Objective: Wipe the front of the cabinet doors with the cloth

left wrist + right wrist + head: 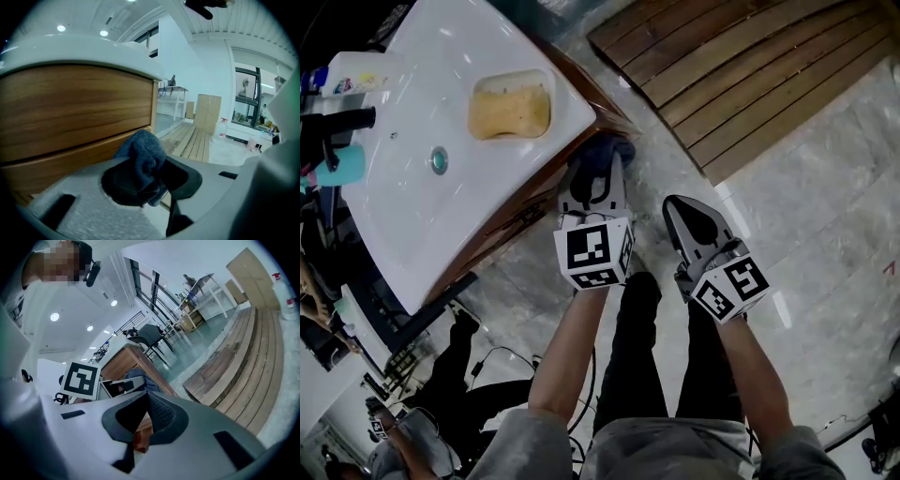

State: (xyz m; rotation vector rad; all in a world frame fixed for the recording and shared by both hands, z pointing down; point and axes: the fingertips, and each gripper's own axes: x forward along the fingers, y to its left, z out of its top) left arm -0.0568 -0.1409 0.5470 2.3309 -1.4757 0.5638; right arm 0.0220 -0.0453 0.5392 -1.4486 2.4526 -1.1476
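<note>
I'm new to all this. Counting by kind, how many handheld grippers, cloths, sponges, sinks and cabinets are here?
Grippers: 2 (left gripper, right gripper)
Blue cloth: 1
Yellow sponge: 1
White sink: 1
Wooden cabinet: 1
Total: 6

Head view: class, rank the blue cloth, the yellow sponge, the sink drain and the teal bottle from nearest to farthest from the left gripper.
1. Blue cloth, clamped in the left gripper.
2. Yellow sponge, up and to the left, in a recess of the basin.
3. Sink drain, farther left.
4. Teal bottle, at the far left edge.
</note>
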